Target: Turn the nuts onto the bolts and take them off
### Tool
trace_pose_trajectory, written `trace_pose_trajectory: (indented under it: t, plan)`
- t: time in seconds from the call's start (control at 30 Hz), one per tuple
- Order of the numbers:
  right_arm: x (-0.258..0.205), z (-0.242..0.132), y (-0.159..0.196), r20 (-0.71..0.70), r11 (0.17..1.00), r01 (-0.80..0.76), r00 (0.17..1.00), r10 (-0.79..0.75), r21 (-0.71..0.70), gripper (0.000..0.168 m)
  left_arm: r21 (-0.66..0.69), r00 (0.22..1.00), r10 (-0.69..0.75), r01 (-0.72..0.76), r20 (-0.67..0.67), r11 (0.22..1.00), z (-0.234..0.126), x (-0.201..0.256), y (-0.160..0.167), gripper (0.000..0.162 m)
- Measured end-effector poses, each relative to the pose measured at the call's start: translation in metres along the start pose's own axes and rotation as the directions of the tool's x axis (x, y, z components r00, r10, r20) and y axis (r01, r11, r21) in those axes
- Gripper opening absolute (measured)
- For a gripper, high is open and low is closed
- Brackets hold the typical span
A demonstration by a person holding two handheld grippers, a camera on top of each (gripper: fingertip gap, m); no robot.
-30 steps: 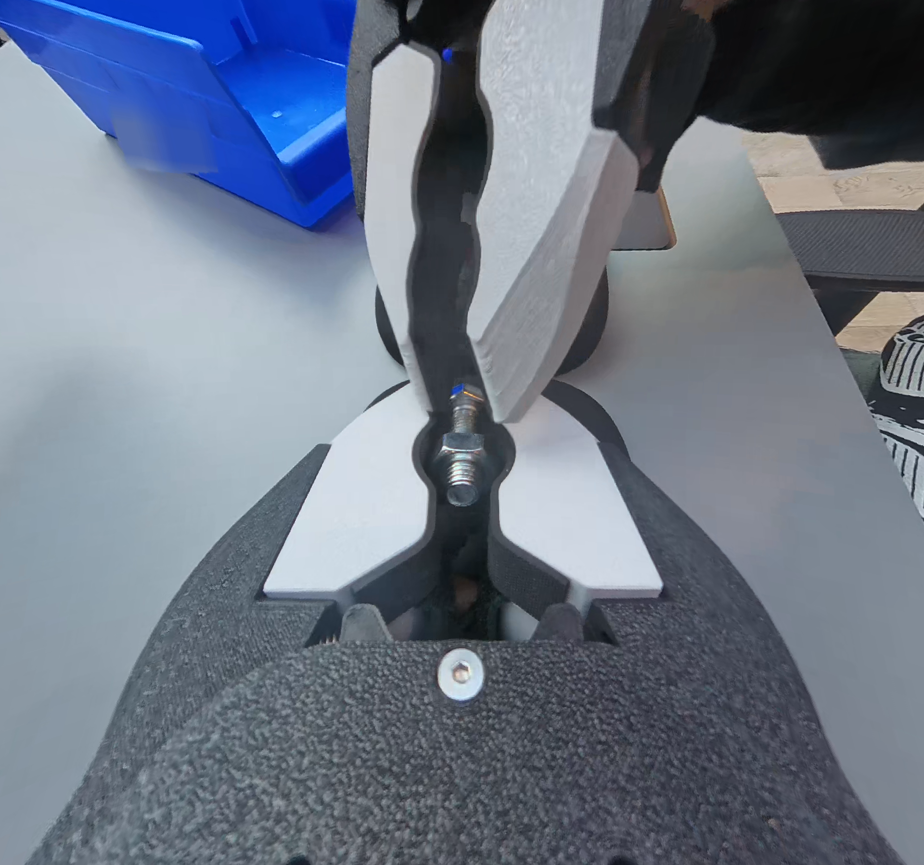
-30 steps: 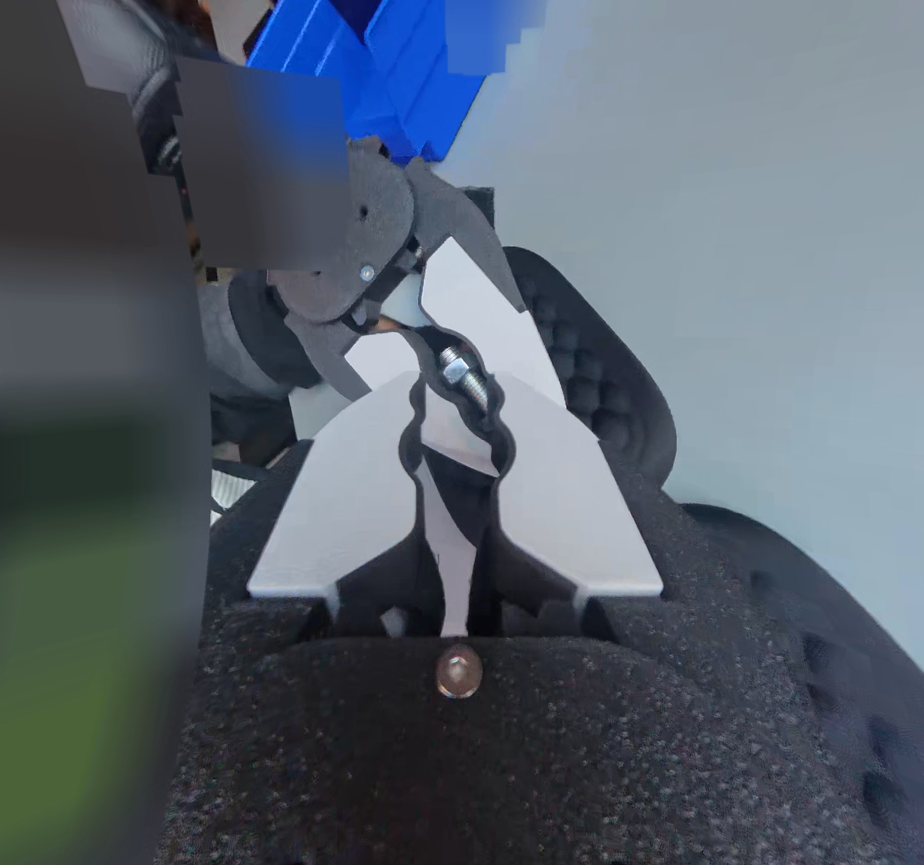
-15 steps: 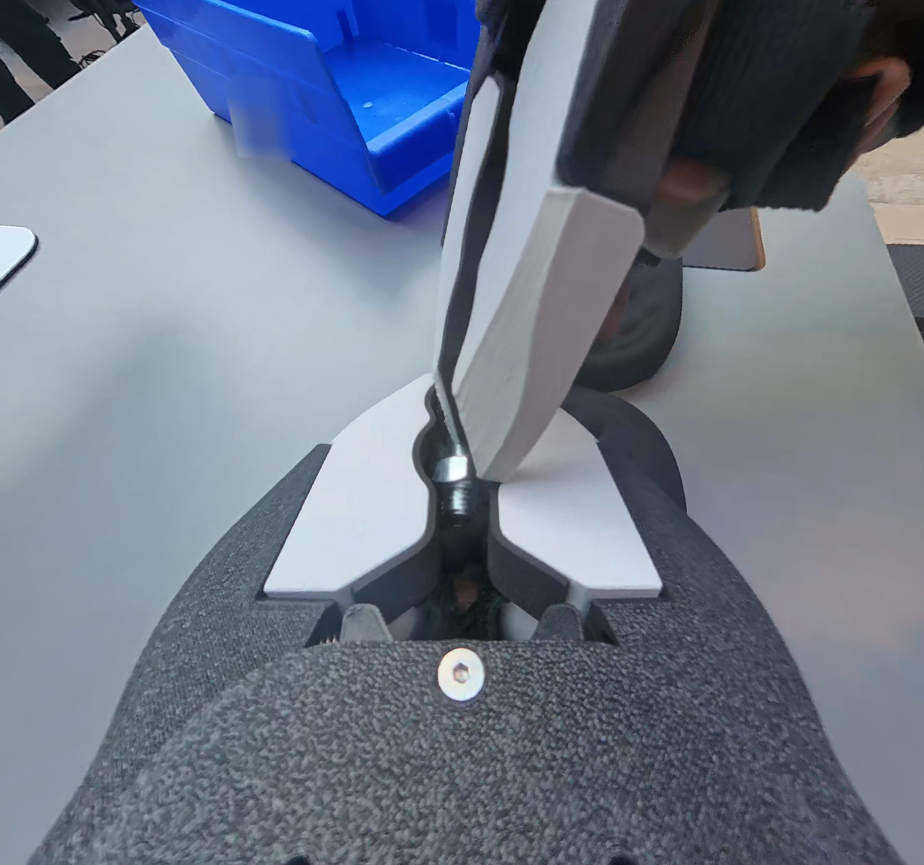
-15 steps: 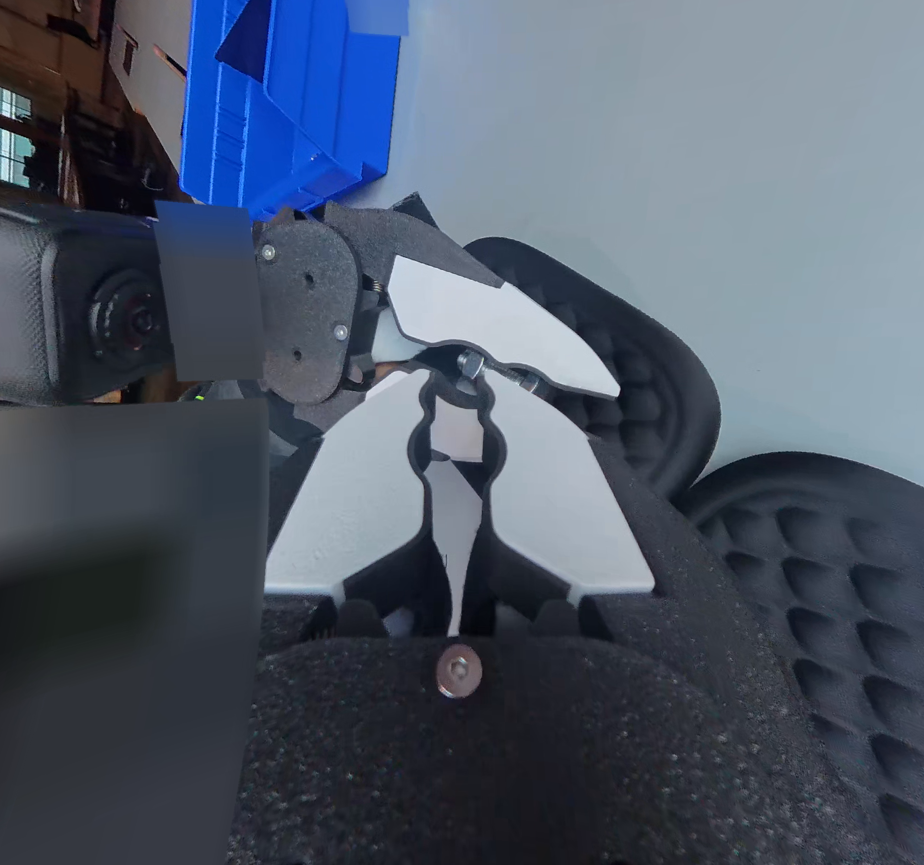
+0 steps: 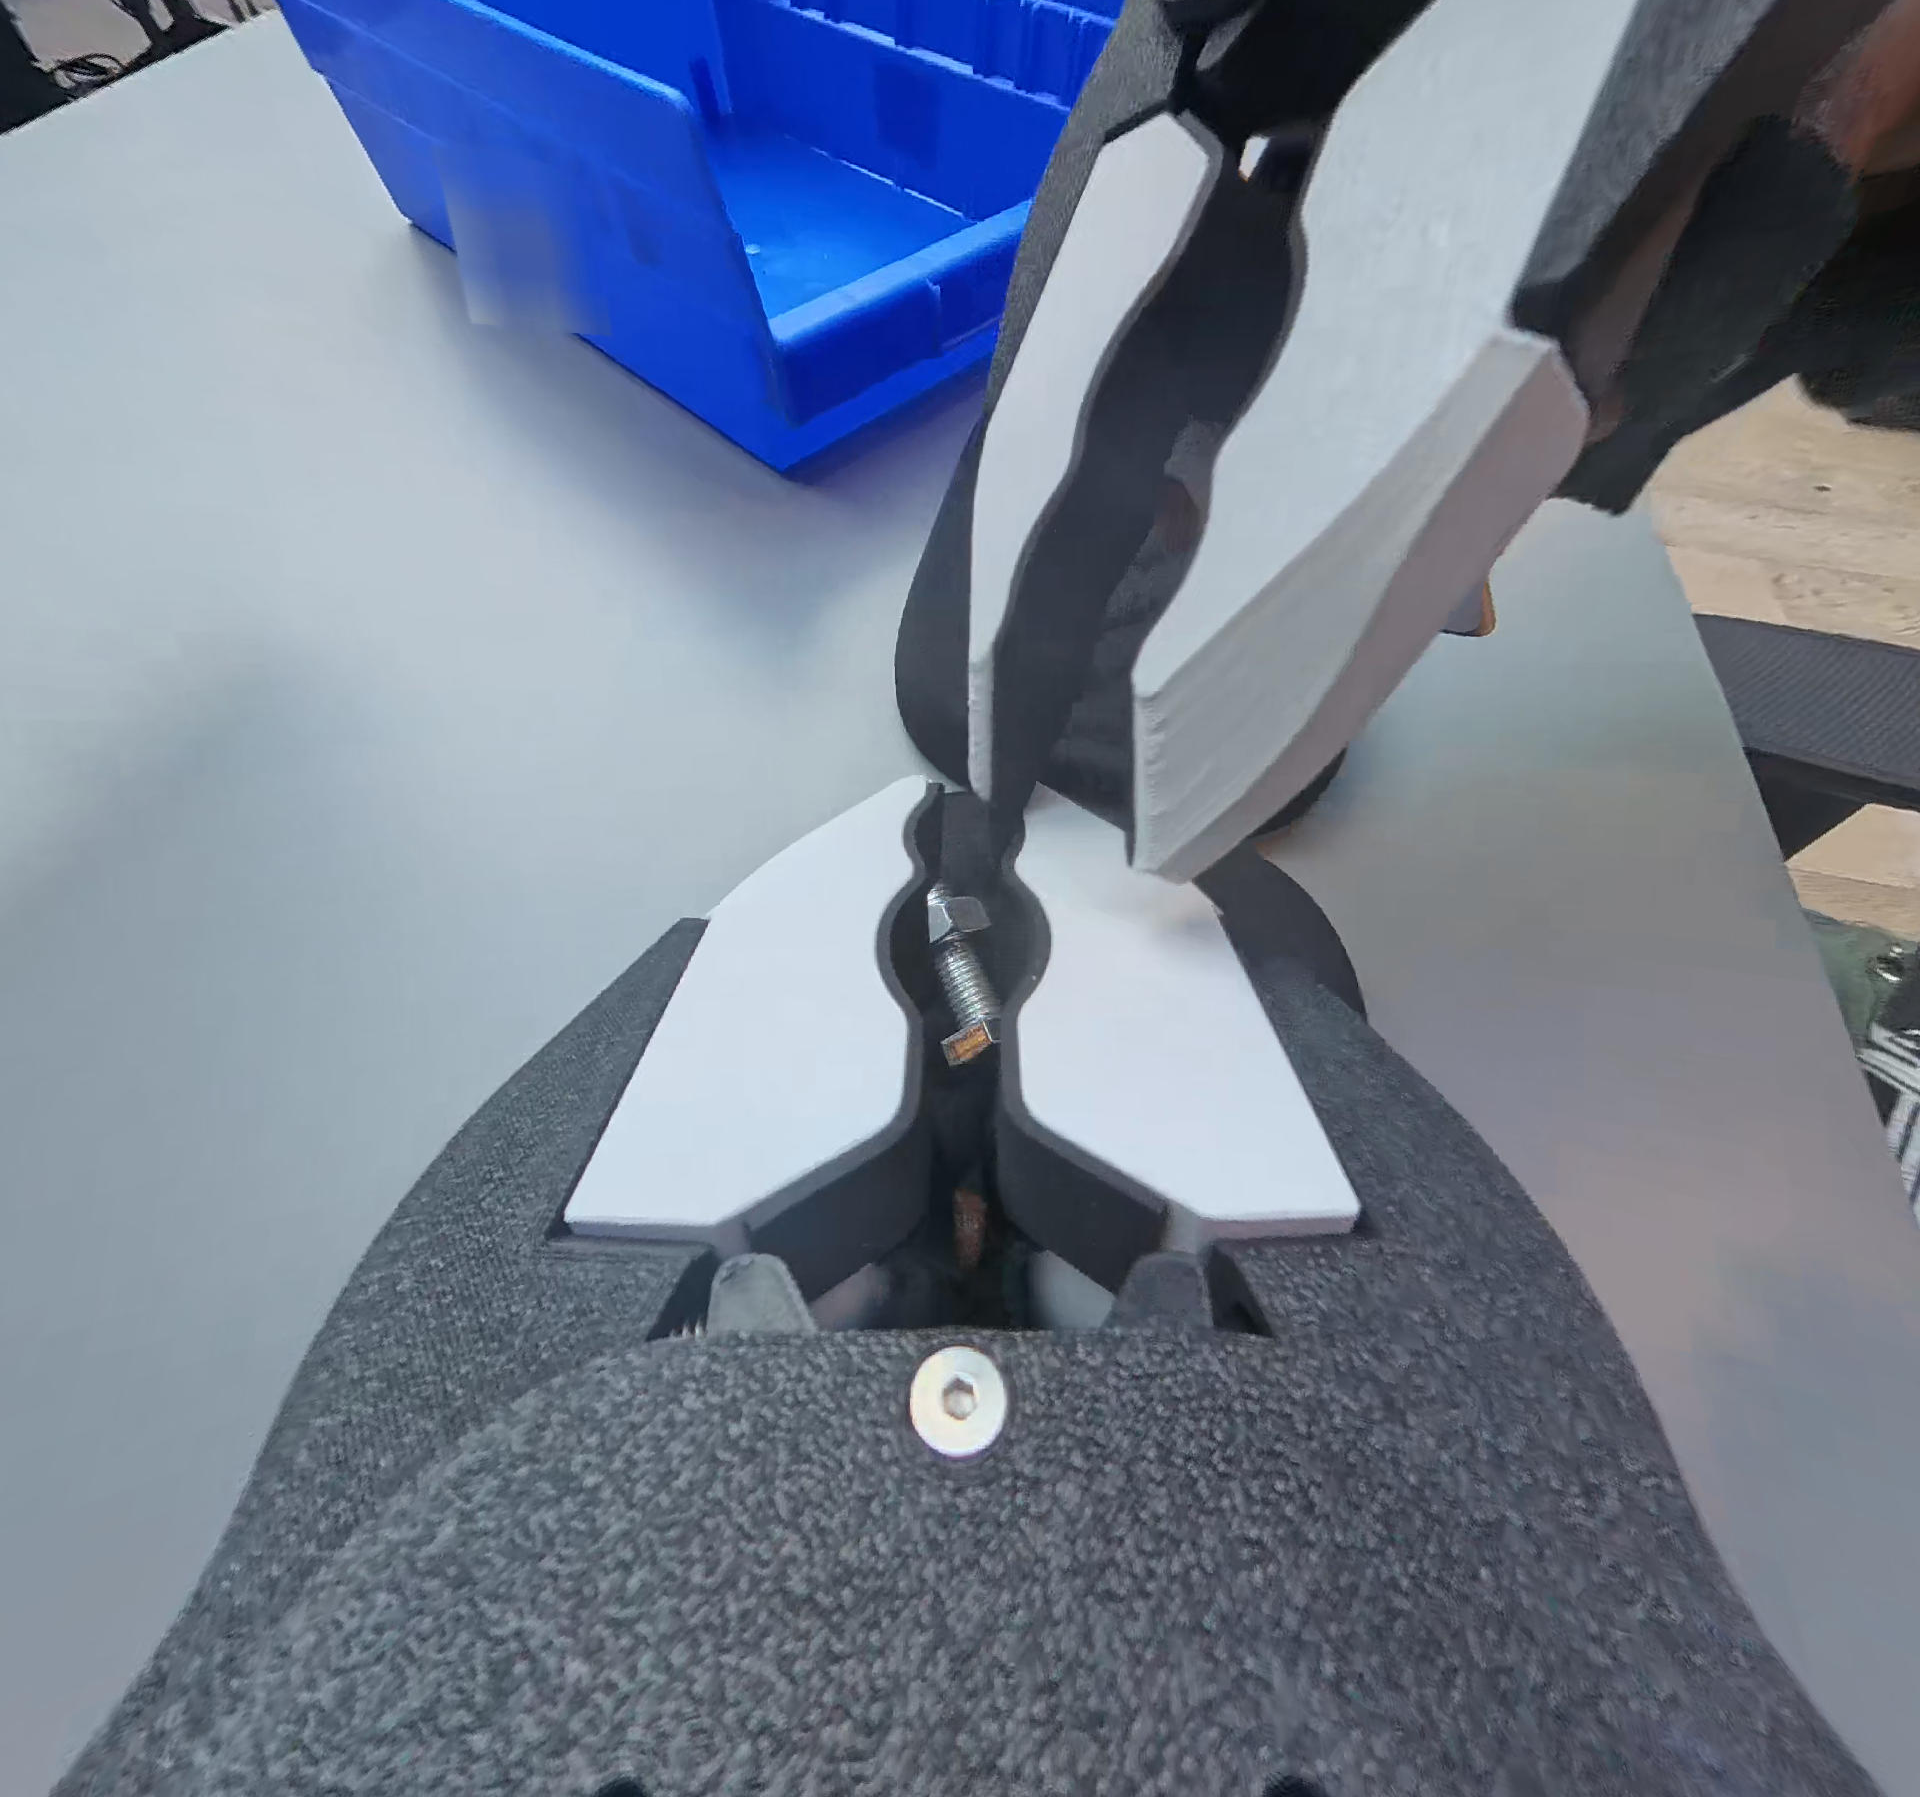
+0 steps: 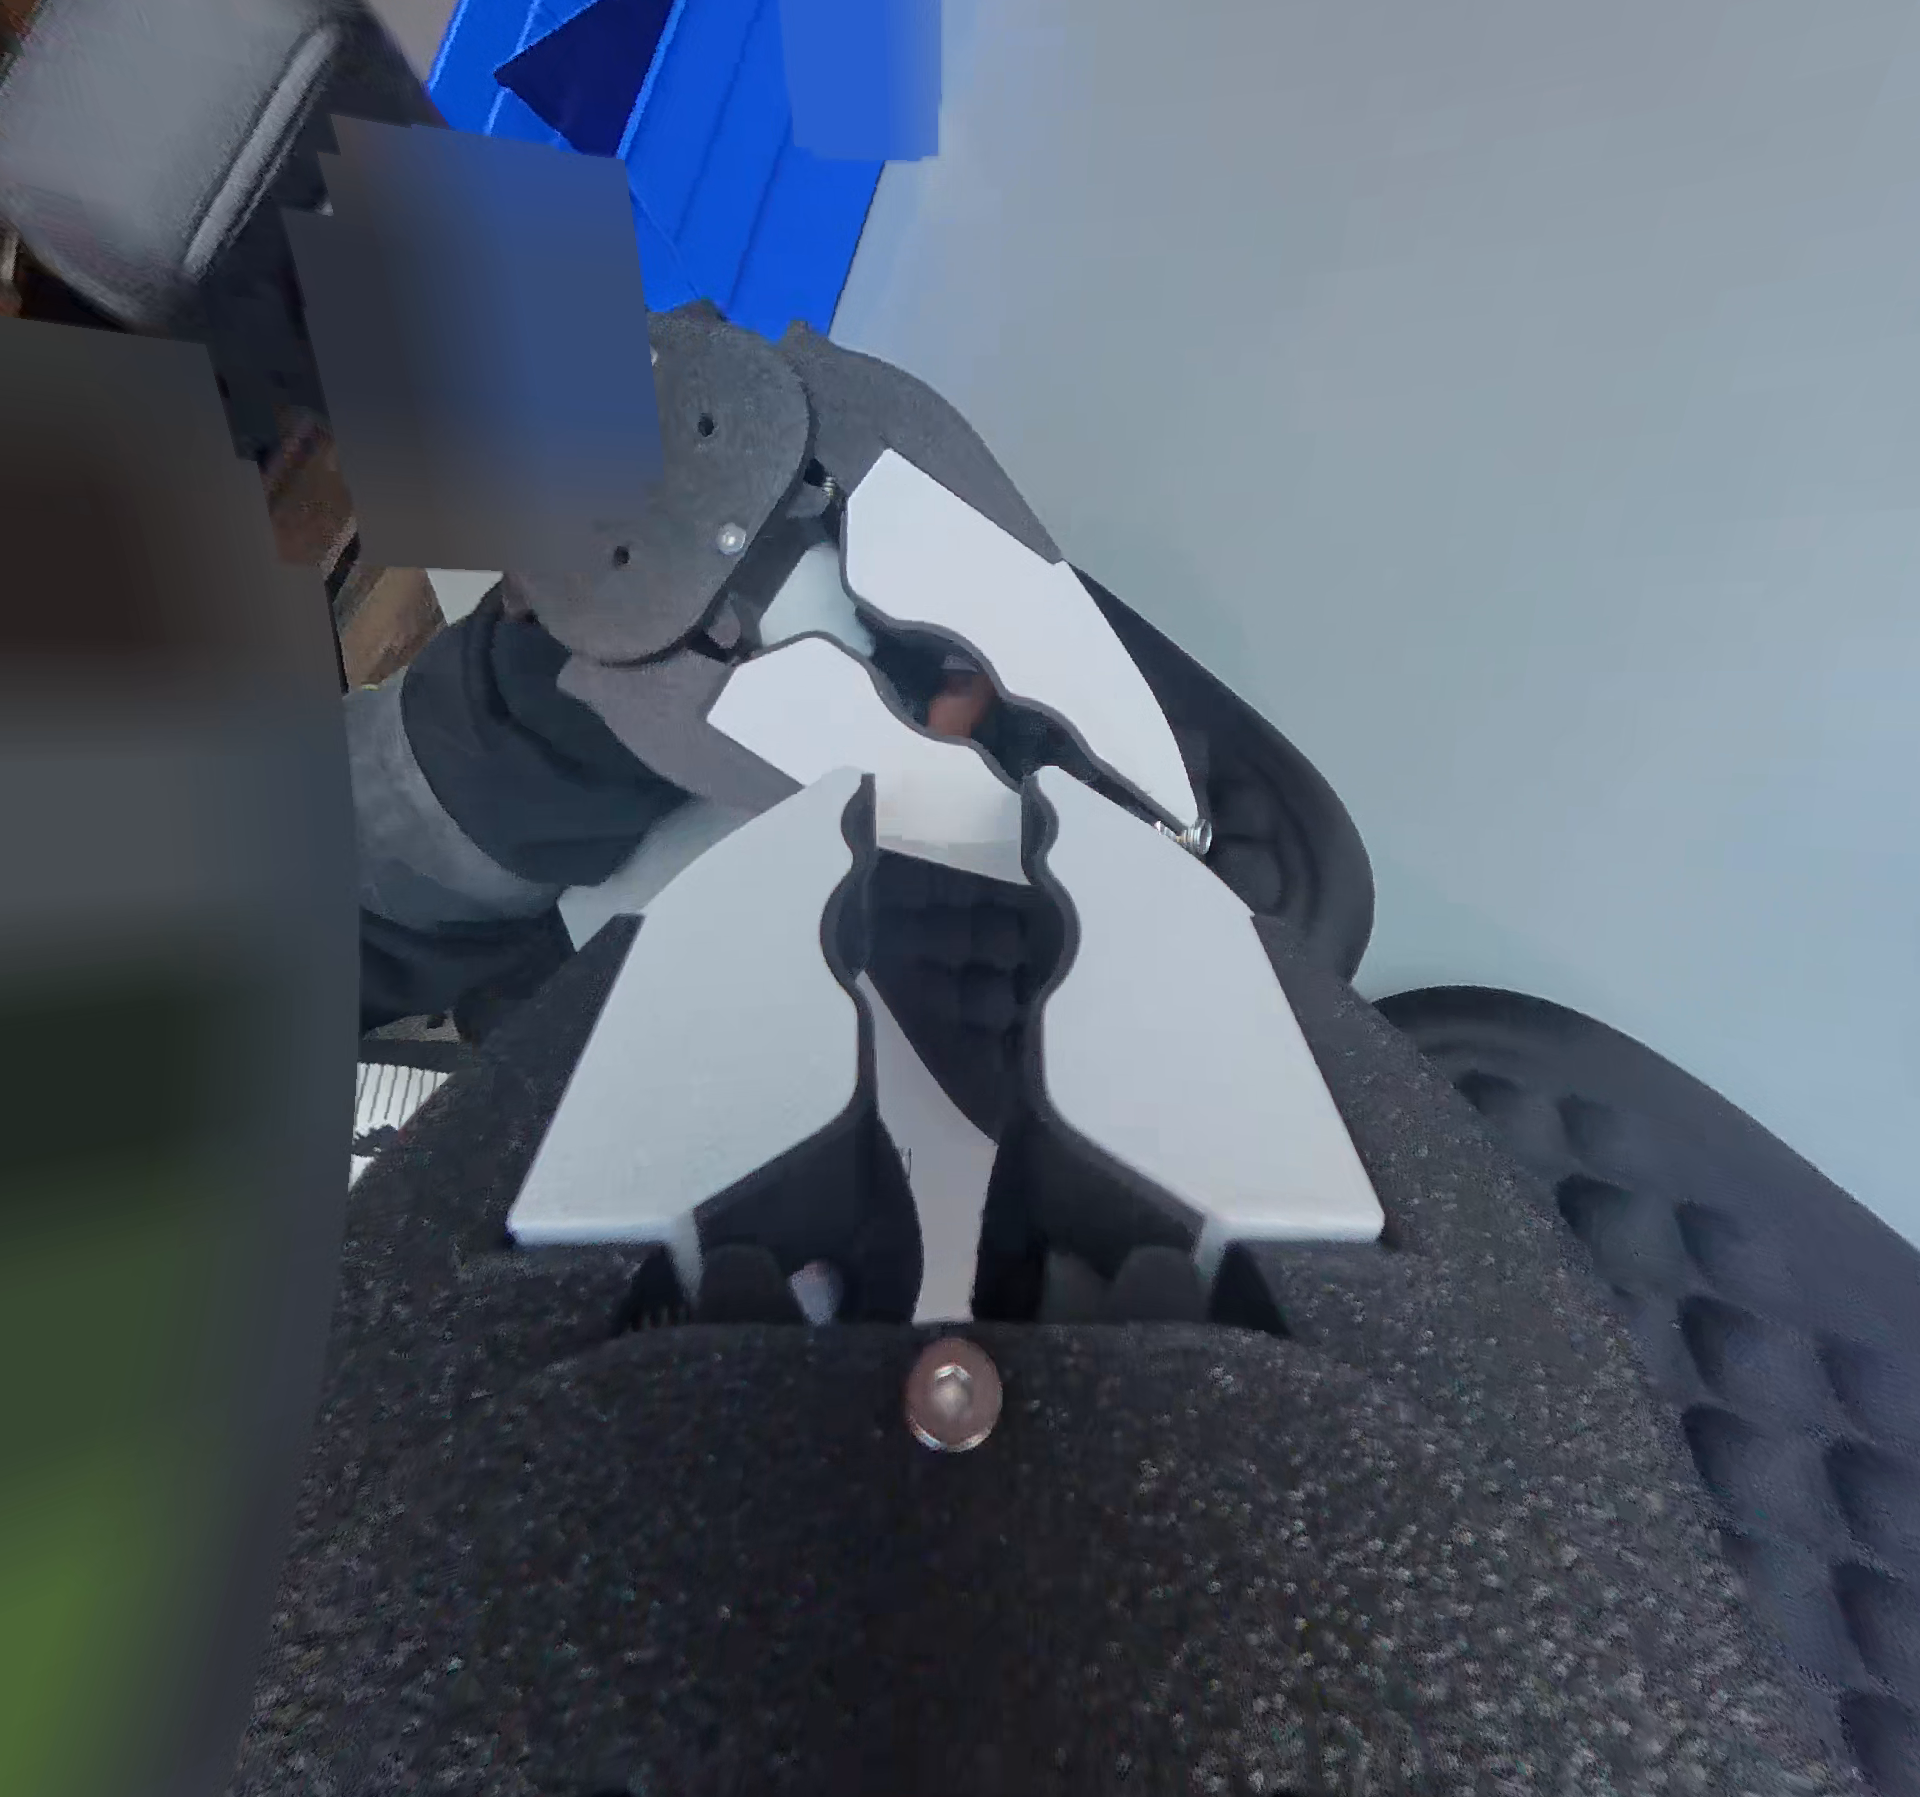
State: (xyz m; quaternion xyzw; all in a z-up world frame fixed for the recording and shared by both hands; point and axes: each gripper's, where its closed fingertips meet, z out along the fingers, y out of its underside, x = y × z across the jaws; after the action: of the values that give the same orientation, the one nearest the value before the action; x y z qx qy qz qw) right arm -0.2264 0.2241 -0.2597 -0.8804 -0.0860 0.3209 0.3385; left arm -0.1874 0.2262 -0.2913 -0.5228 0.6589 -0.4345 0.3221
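right tool (image 5: 1081,812) has let go of bolt (image 5: 961,968).

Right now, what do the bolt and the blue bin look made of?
Bolt: bright silvery metal, likely plated steel, judging by its shiny threads; its cut end looks brownish, maybe rust. Blue bin: moulded plastic, smooth and slightly glossy, with ribbed walls.

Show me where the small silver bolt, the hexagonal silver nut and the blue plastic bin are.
Small silver bolt (image 5: 964,980): left wrist view, threaded shank.
Hexagonal silver nut (image 5: 954,914): left wrist view, side face.
Blue plastic bin (image 5: 582,137): left wrist view, front wall.
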Motion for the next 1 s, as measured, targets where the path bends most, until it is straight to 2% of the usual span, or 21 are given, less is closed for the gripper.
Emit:
trace_pose_trajectory:
  t: [0.1, 0.2, 0.33, 0.4, 0.5, 0.63, 0.77, 0.83, 1.0]
  plan:
    - [0.005, -0.009, 0.008, -0.027, 0.987, 0.158, 0.987, -0.157, 0.005, 0.029, 0.024, 0.996, -0.072, 0.073, -0.051, 0.997, -0.004, -0.001, -0.002, 0.008]
    - [0.011, -0.011, 0.021, -0.061, 0.910, 0.413, 0.908, -0.415, -0.044, 0.032, 0.088, 0.984, -0.140, 0.151, -0.113, 0.985, -0.014, -0.004, -0.010, 0.012]
    - [0.021, -0.005, 0.027, -0.040, 0.665, 0.720, 0.672, -0.740, -0.198, 0.035, 0.121, 0.969, -0.160, 0.184, -0.187, 0.975, -0.025, -0.004, -0.014, 0.026]
    - [0.018, 0.000, 0.022, 0.014, 0.541, 0.810, 0.558, -0.829, -0.226, 0.028, 0.121, 0.978, -0.126, 0.147, -0.165, 0.982, -0.028, -0.009, -0.011, 0.036]
    - [0.007, 0.010, 0.018, 0.104, 0.430, 0.879, 0.457, -0.884, -0.205, 0.019, 0.167, 0.985, -0.127, 0.146, -0.119, 0.975, -0.032, -0.020, -0.014, 0.045]
    - [0.016, 0.025, 0.028, 0.178, 0.303, 0.913, 0.358, -0.917, -0.273, 0.024, 0.211, 0.989, -0.142, 0.149, -0.048, 0.966, -0.041, -0.037, -0.016, 0.046]
    - [0.027, 0.039, 0.033, 0.207, 0.229, 0.918, 0.304, -0.930, -0.324, 0.026, 0.255, 0.984, -0.177, 0.174, -0.012, 0.951, -0.049, -0.050, -0.019, 0.044]
    - [0.034, 0.044, 0.037, 0.220, 0.196, 0.913, 0.286, -0.933, -0.357, 0.022, 0.267, 0.982, -0.188, 0.182, -0.004, 0.946, -0.052, -0.053, -0.019, 0.043]
    - [0.035, 0.043, 0.033, 0.206, 0.183, 0.925, 0.261, -0.943, -0.333, 0.016, 0.253, 0.985, -0.171, 0.172, -0.027, 0.952, -0.051, -0.048, -0.019, 0.041]
